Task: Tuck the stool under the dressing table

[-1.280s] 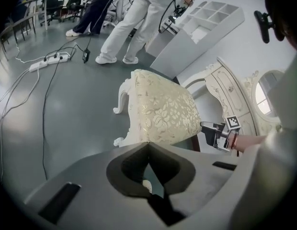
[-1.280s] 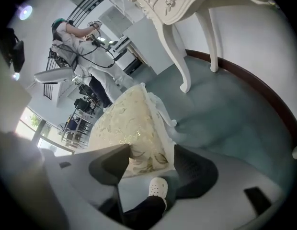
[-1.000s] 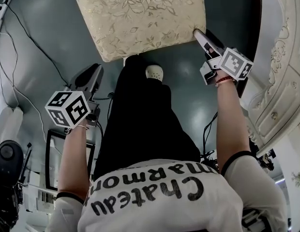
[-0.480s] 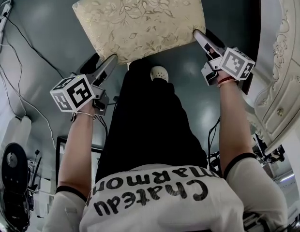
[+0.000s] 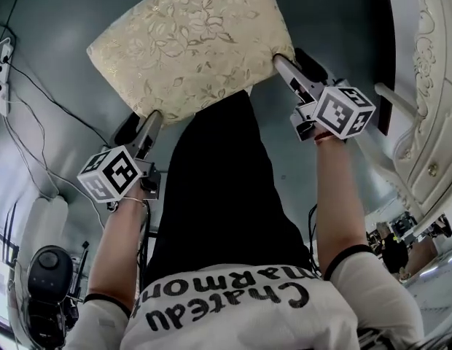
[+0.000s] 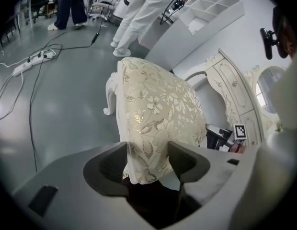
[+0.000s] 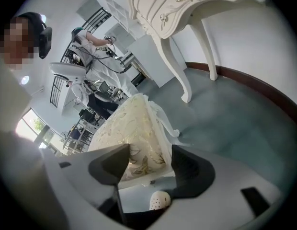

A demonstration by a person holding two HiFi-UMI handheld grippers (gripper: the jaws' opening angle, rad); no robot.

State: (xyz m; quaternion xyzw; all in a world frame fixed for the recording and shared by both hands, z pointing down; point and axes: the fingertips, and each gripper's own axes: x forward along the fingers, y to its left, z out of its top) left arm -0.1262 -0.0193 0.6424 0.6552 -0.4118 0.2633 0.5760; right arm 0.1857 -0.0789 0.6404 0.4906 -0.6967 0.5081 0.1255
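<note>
Stool (image 5: 189,42): floral cushion at 12 o'clock in our head view, standing clear of the dressing table (image 5: 430,86) at 3 o'clock.
Arms: we reach both forward and down.
Room: grey floor (image 5: 58,28); power strip (image 5: 4,86) at 9 o'clock.
Left gripper (image 5: 141,125): jaws wide, closing on the cushion's 7 o'clock corner, which fills the gap.
Right gripper (image 5: 290,58): clenched on the 4 o'clock corner.

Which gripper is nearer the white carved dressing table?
Right. Right gripper grips the cream floral stool's corner nearest the dressing table; left gripper's jaws are closing round the farther corner.
</note>
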